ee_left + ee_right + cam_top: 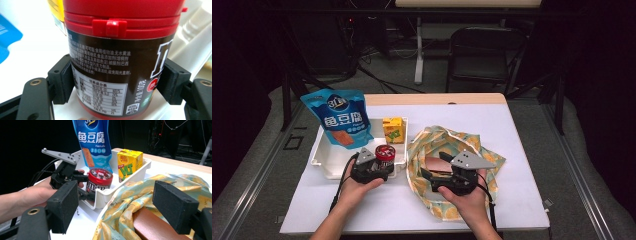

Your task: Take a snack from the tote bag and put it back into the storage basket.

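Candy jar [384,155] — a brown tub with a red lid — stands in the near right corner of the white tray [323,161], and the left gripper [373,170] has its two black jaws set on either side of it. In the left gripper view the jar [120,62] sits between the pads [61,80], which press against its label on both sides, so the grip is closed on the jar. The right gripper view shows the same hold from the side: the jar [99,180] upright just inside the tray's wall [105,195], the left gripper [83,186] clasping it low on the body.

Behind the jar in the tray stand a blue snack pouch [340,117] and a yellow drink carton [393,130], the carton near the tray's far right corner.

Just beside the tray lies a yellow-patterned cloth bag [447,142] — crumpled, with a brown block [155,227] lying in it. The right gripper [439,178] hovers over the bag's opening with its jaws spread wide, nothing between the pads [175,205].
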The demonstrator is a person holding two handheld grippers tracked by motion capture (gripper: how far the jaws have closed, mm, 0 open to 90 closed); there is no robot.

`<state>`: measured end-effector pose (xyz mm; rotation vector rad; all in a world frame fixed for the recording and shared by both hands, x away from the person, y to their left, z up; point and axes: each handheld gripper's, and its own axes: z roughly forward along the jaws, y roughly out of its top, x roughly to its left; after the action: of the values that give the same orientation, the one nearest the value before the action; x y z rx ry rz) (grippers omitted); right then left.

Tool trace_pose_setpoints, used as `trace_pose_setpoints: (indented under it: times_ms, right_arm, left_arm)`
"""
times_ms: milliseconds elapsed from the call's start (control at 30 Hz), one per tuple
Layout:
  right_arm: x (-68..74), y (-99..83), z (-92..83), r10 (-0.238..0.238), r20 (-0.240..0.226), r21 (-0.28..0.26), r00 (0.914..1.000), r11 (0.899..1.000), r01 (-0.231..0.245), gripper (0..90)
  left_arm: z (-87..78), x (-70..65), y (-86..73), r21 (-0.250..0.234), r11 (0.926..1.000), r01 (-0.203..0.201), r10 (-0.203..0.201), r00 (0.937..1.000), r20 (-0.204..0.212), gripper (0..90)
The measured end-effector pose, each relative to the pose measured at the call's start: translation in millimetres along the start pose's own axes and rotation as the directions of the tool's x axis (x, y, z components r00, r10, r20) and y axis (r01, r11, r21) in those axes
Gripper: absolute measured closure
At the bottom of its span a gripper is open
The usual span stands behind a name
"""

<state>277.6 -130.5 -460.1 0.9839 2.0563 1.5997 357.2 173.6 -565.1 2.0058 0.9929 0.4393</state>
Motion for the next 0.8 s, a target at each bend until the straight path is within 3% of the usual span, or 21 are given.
trace_pose_setpoints:
  times_ms: [333, 500, 600, 800]
  right_arm:
    - [-2.2, -1.9, 0.1, 0.005, 0.012, 0.01, 0.9999, 1.0, -0.005, 21.3]
    - [-3.0, -2.3, -0.4, 0.008, 0.015, 0.009, 0.9999, 1.0, -0.008, 21.3]
    - [-4.2, -3.0, -0.5, 0.008, 0.015, 0.01, 0.9999, 1.0, -0.008, 21.4]
    - [-6.0, -4.3, -1.9, 0.001, 0.02, 0.022, 0.9998, 1.0, -0.002, 21.3]
  left_arm:
    - [1.4, -5.4, 0.0, 0.026, 0.9994, -0.025, 0.026, 0.9986, -0.046, 25.2]
    - [-1.7, -5.5, -1.0, 0.043, 0.9979, -0.049, 0.05, 0.9977, -0.045, 24.2]
    - [-5.0, -3.6, -2.6, 0.027, 0.9985, -0.048, 0.049, 0.9975, -0.051, 22.2]
    - [-21.7, -3.8, -4.9, -0.005, 0.9989, -0.046, 0.046, 0.9987, -0.025, 18.8]
